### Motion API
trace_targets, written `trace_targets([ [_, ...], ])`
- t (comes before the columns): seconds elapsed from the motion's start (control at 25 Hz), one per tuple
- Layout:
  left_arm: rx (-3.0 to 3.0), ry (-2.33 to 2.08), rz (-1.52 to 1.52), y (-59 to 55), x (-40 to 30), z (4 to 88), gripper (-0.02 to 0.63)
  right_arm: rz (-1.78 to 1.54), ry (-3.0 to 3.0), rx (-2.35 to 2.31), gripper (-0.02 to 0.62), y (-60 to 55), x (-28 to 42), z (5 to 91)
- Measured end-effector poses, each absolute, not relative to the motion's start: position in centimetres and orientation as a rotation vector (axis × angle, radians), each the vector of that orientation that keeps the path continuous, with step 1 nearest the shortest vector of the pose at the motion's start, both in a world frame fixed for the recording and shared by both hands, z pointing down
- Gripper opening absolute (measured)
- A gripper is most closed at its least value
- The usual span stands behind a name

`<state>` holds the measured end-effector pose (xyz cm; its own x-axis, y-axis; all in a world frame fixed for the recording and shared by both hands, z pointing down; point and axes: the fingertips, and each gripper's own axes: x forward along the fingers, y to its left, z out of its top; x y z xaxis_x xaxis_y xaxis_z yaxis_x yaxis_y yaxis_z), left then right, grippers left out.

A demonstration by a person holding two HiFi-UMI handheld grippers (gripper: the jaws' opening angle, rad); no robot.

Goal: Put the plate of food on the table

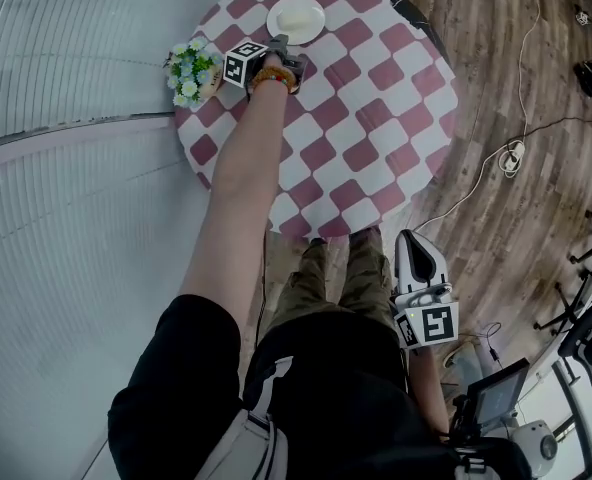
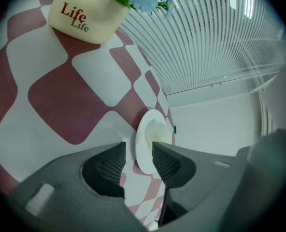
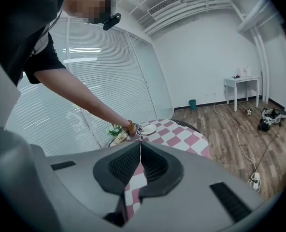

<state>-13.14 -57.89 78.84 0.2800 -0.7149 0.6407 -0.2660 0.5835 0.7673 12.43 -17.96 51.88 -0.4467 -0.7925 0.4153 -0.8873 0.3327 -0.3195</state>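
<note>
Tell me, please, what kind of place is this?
Probably a plain office or studio room rather than a home. Long window blinds cover one wall, the wood floor runs wall to wall, and the furniture is sparse: a round checked table and a small white table by the far wall.

A sparse office-like room — white slatted blinds (image 3: 99, 47) along glass walls, brown wood-plank floor (image 1: 476, 58) (loose white cable (image 1: 514, 156) trailing), white ceiling air-conditioner (image 3: 164, 5).

Cream flower pot (image 2: 85, 18) printed Life, white blinds (image 1: 66, 38), white cable (image 1: 513, 156) across wooden floor (image 1: 476, 28)
</note>
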Motion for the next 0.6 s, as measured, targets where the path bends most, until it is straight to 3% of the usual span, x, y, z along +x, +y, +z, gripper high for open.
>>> trace_targets([
  [0.6, 0.912, -1.305, -0.341, -52.5, -14.1, 78.3, 0.155, 0.689, -2.431, 1.503, 0.012, -16.3, 10.8, 50.8],
])
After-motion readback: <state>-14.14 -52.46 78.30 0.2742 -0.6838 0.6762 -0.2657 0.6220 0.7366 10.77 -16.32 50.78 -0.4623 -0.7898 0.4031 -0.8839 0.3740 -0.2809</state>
